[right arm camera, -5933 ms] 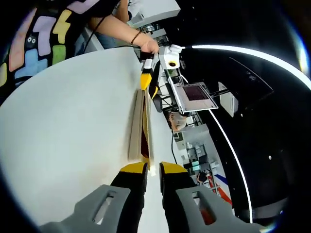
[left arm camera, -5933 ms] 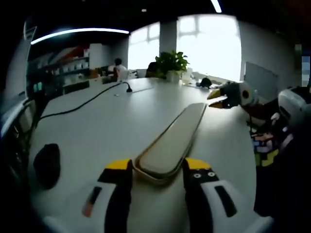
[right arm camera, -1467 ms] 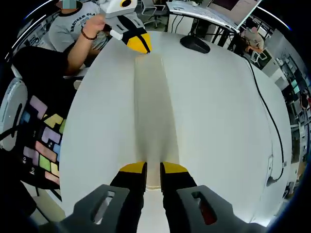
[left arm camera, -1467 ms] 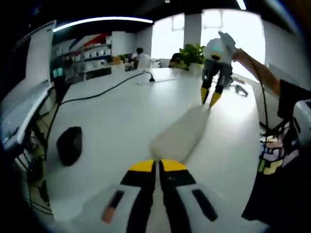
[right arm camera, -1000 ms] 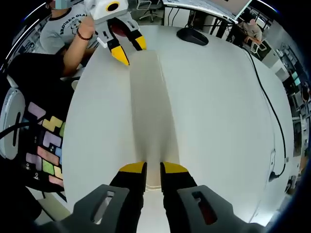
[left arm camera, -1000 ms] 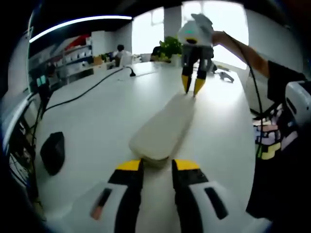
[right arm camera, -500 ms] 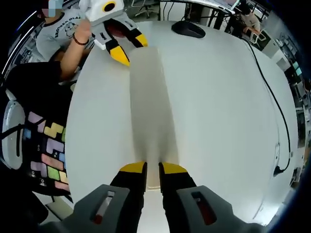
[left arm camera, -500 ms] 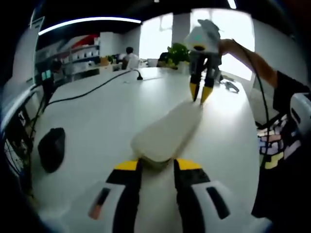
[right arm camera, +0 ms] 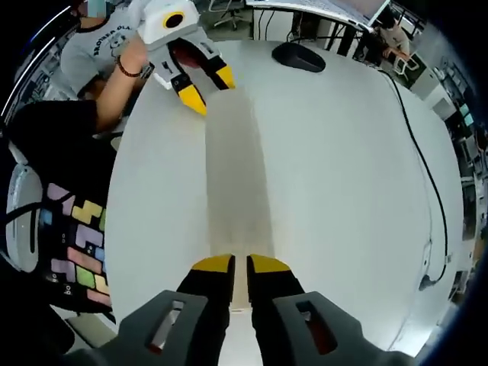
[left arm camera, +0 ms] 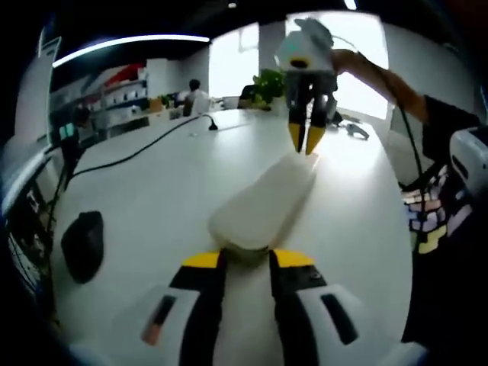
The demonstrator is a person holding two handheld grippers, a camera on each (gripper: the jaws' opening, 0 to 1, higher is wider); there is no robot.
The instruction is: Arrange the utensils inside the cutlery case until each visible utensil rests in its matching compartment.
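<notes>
- One long, pale cutlery case (left arm camera: 264, 202) lies flat and closed on the white table (left arm camera: 168, 179), its long axis running between the two grippers, from one end near the left gripper to the other end under the right gripper.
- In the left gripper view, the left gripper (left arm camera: 238, 261) sits at the near end of the case, its yellow-tipped jaws parted with the rounded end of the case between them; whether the tips touch the case I cannot tell.
- In that same view the right gripper (left arm camera: 305, 140) hangs tip-down over the far end of the case, held by a person's hand (left arm camera: 345, 59), with its jaws close together.
- In the right gripper view, the case (right arm camera: 234, 191) stretches away up the picture, and the right gripper (right arm camera: 232, 265) has its jaws nearly together at the near end, with a narrow strip of the case edge between the tips; a firm grasp cannot be confirmed.
- At the far end in that view, the left gripper (right arm camera: 204, 90) shows spread jaws at the case's end.
- A black computer mouse (left arm camera: 82, 244) rests on the table well apart from the case, and a black cable (left arm camera: 137, 152) trails across the tabletop.
- A potted plant (left arm camera: 267, 84) stands at the far side by the bright window.
</notes>
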